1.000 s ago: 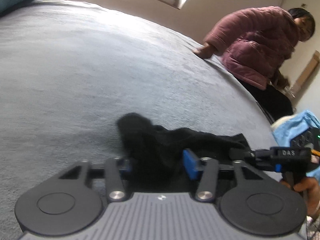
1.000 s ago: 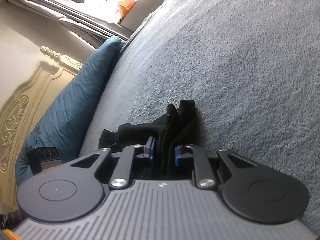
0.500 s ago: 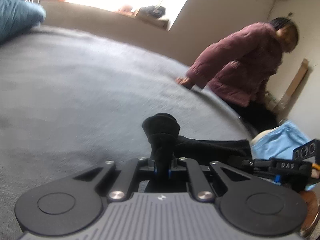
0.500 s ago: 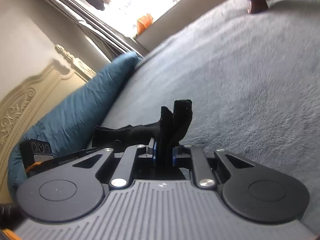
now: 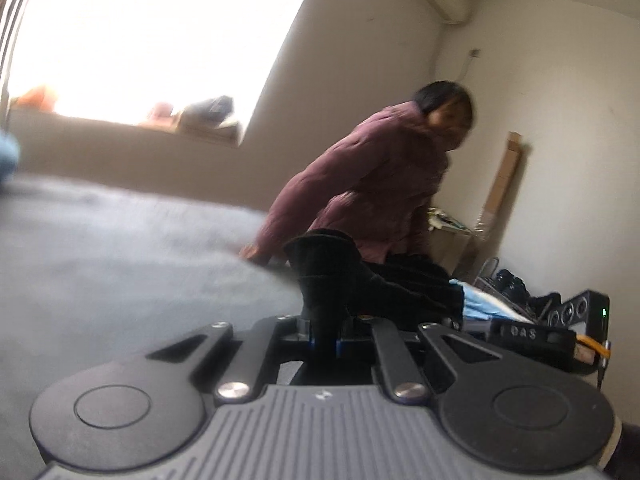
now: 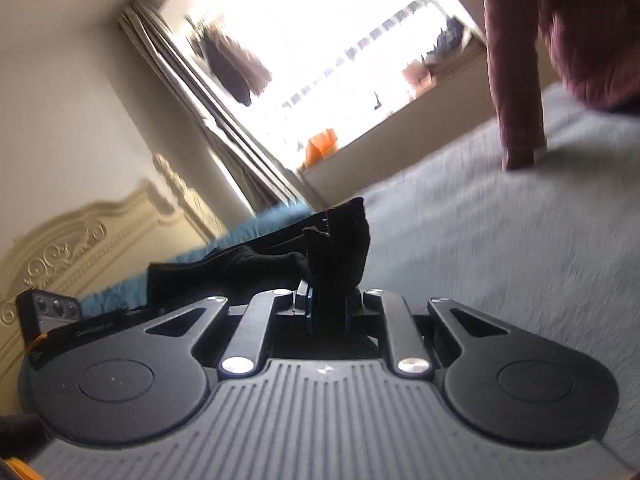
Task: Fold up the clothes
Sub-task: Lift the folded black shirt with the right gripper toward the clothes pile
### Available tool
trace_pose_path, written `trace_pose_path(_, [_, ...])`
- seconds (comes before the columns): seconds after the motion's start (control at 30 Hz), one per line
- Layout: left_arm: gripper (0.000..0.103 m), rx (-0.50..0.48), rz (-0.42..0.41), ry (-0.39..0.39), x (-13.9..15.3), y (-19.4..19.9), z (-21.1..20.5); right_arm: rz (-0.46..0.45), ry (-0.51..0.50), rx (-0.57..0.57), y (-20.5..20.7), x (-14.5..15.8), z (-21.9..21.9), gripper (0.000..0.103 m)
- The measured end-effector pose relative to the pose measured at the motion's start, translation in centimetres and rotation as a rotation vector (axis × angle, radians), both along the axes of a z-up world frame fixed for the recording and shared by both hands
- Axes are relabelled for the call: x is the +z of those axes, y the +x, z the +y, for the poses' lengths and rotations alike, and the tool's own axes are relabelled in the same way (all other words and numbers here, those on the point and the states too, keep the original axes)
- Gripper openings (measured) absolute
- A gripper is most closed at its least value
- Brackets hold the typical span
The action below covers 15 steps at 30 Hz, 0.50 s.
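Since a second ago both cameras have tilted up from the bed toward the window, the left gripper (image 5: 326, 334) has gone from wide open to closed, and the black garment (image 5: 340, 280) has come up off the grey bed (image 5: 100, 264). It now hangs stretched between the two tools: the left fingers pinch one bunched end, and the right gripper (image 6: 326, 312) is clamped on the other end, a tuft standing above its tips. Each hold looks like a thick wad rather than a flat edge, so a layer could slip out under the pull and leave the fold crooked. The person in the maroon jacket (image 5: 372, 184) leans a hand on the bed near where the cloth may land.
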<state>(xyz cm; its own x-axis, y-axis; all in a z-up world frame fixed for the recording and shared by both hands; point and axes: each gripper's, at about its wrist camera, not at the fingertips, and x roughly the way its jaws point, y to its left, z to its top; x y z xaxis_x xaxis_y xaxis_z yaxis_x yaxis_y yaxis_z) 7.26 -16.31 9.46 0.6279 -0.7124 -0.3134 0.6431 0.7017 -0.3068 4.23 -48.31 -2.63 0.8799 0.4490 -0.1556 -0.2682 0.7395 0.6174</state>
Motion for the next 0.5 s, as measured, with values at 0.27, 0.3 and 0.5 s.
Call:
trace_pose_path(0.27, [0.009,-0.129,-0.122,-0.044,9.2,-7.4,-4.9,-0.185,-0.043,-0.104,-6.4,8.1,-3.9,0.011])
trace_pose_path(0.3, [0.009,-0.158,-0.120,-0.065,10.2,-8.2,-5.4,-0.205,-0.055,-0.119,-7.6,9.1,-4.5,0.011])
trace_pose_path(0.5, [0.009,-0.322,-0.106,-0.077,15.3,-12.9,-10.8,-0.302,-0.133,-0.238,-15.7,14.0,-8.6,0.011])
